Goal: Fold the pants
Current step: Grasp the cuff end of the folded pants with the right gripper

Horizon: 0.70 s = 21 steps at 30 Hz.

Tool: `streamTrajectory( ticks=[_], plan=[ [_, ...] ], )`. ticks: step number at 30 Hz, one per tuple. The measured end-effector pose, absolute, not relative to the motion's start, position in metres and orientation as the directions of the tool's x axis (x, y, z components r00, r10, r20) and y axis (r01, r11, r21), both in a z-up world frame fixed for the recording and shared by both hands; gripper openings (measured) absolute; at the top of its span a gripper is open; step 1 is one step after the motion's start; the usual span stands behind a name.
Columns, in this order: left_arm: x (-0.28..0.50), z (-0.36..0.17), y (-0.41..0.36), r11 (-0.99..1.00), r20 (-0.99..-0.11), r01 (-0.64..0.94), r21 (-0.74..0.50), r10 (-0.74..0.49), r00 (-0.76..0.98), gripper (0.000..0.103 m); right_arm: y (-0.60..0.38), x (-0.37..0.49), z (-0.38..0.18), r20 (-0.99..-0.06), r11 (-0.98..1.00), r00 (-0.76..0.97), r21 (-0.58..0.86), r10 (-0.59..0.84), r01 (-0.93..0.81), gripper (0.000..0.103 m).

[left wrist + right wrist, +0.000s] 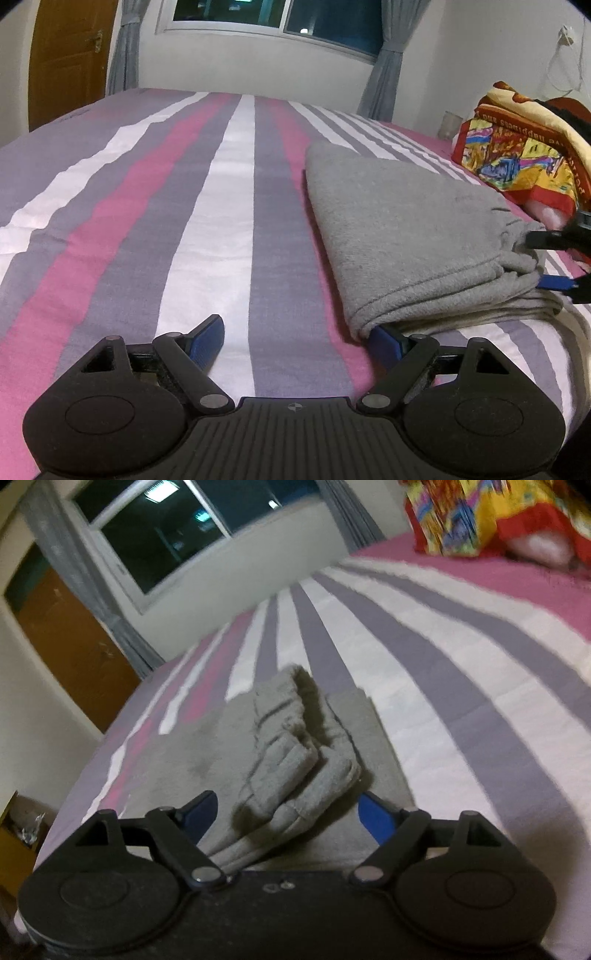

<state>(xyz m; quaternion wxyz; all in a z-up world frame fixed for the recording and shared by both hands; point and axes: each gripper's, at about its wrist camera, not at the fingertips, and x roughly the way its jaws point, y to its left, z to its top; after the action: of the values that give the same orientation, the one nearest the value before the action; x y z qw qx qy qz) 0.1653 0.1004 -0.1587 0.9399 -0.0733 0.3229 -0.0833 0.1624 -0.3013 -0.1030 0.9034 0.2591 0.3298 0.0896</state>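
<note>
With both tongs spread — left tongs [295, 341], right tongs [286, 814] — the folded grey pants [399, 236] could be dragged askew if snagged.

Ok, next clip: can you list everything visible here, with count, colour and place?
pants: one, grey, folded, on the bed's right half
bedsheet: one, pink, grey and white stripes, covering the bed
blanket: one, yellow and red print, bundled at the bed's far right
window: one, dark panes, wall beyond the bed
curtains: two, grey, either side of the window
door: one, brown wood, far left
left gripper: black, blue fingers, open, right finger tucked under the pants' near corner
right gripper: black, blue fingers, open around the pants' bunched end
</note>
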Motion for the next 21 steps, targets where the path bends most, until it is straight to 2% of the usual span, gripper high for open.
streamTrajectory(
  ticks=[2,3,4,7,11,13,15,18,21],
  plan=[
    [0.164,-0.157,0.098,0.974,-0.590,0.129,-0.183,-0.214,0.779,0.084,-0.299,0.178,-0.109,-0.571,0.829,0.739,0.558,0.358,0.029,0.080],
    [0.165,-0.158,0.098,0.974,-0.591,0.131,-0.185,-0.217,0.777,0.084,-0.297,0.183,-0.109,-0.578,0.834,0.740,0.550,0.344,0.042,0.073],
    [0.167,-0.159,0.100,0.972,-0.592,0.128,-0.195,-0.221,0.776,0.084,-0.294,0.187,-0.108,-0.586,0.841,0.739,0.538,0.331,0.050,0.060],
    [0.168,-0.161,0.102,0.972,-0.588,0.107,-0.211,-0.214,0.780,0.084,-0.285,0.184,-0.093,-0.559,0.861,0.765,0.508,0.319,0.013,0.046],
    [0.166,-0.161,0.108,0.962,-0.568,0.092,-0.256,-0.227,0.791,0.084,-0.284,0.151,-0.059,-0.410,0.853,0.837,0.508,0.361,-0.119,0.043],
    [0.167,-0.162,0.108,0.960,-0.567,0.095,-0.263,-0.233,0.790,0.084,-0.291,0.136,-0.060,-0.375,0.852,0.856,0.506,0.356,-0.133,0.043],
    [0.168,-0.162,0.104,0.963,-0.570,0.109,-0.246,-0.235,0.787,0.084,-0.303,0.130,-0.083,-0.406,0.861,0.859,0.503,0.312,-0.075,0.043],
    [0.170,-0.163,0.101,0.967,-0.578,0.104,-0.231,-0.223,0.785,0.086,-0.323,0.139,-0.130,-0.519,0.808,0.802,0.584,0.296,0.079,0.043],
    [0.169,-0.162,0.099,0.970,-0.576,0.103,-0.221,-0.215,0.789,0.086,-0.318,0.136,-0.125,-0.505,0.828,0.811,0.559,0.296,0.046,0.043]
  ],
)
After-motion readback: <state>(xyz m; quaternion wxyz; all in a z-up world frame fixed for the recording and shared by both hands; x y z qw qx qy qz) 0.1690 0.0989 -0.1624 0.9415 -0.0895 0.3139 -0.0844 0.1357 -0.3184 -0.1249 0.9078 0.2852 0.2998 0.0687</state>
